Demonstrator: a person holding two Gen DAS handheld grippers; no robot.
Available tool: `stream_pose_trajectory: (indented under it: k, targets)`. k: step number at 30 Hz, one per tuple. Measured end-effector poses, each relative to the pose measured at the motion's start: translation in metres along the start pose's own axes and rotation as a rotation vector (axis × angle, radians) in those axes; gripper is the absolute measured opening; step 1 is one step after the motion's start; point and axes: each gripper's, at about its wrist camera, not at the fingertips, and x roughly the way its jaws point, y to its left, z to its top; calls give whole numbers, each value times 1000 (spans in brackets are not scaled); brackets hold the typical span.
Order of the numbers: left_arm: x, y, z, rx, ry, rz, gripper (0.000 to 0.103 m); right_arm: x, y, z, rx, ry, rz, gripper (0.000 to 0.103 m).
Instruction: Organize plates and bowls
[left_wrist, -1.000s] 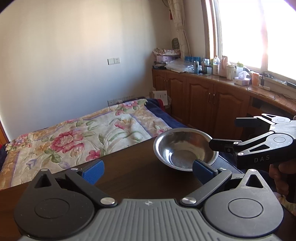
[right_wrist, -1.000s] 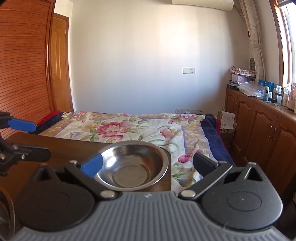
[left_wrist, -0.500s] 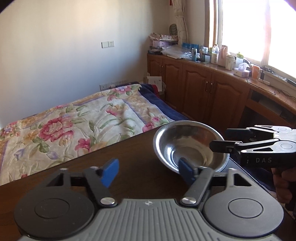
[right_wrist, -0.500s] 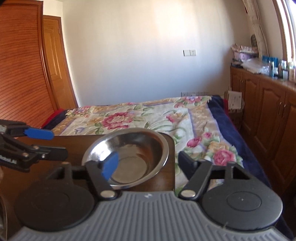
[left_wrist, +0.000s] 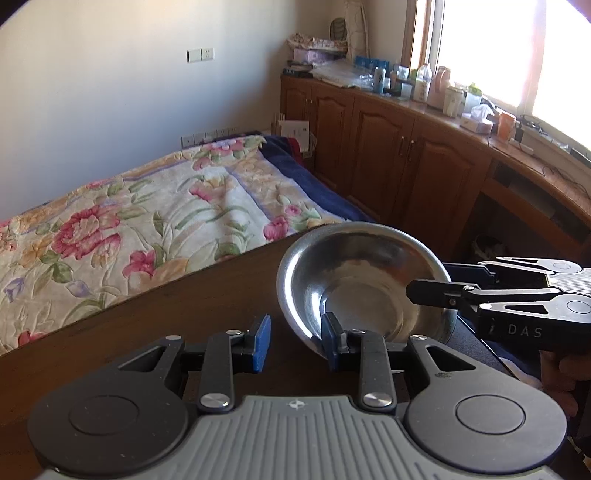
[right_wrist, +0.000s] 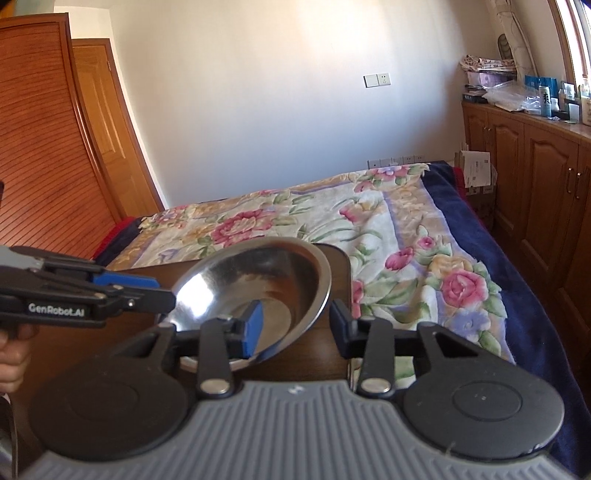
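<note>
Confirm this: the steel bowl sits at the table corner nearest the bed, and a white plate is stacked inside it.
Not quite. The steel bowl does sit at the corner of the table nearest the bed, but nothing is stacked inside it; the right wrist view shows its bare metal interior.

Glossy metal bowl — dark polished wood table, quilted cloth bedspread

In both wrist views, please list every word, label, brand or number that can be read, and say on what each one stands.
"DAS": on the black body of the right gripper, seen in the left wrist view.
"GenRobot.AI": on the black body of the left gripper, seen in the right wrist view.
One white character on a blue can on the cabinet top; the rest is too small to read.
Labels on the bottles by the window: too blurred to read.
</note>
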Motion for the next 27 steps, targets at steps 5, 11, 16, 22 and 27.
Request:
stream_pose_trajectory:
  k: [5, 11, 16, 22, 27]
  targets:
    - [8, 5, 2, -38, 39, -29, 33, 2, -1, 1, 9, 6, 7, 33]
    - [5, 10, 2, -84, 62, -66, 22, 5, -2, 0, 40, 25, 32, 22]
    - [-13, 5, 4, -71, 17, -68, 20, 3, -3, 2, 56, 28, 28, 20]
    - [-43, -2, 6, -46, -40, -54, 18, -8, 3, 6, 60, 13, 29, 19]
    - [-67, -3, 4, -28, -77, -40, 17, -21, 13, 11, 48, 0, 33, 19]
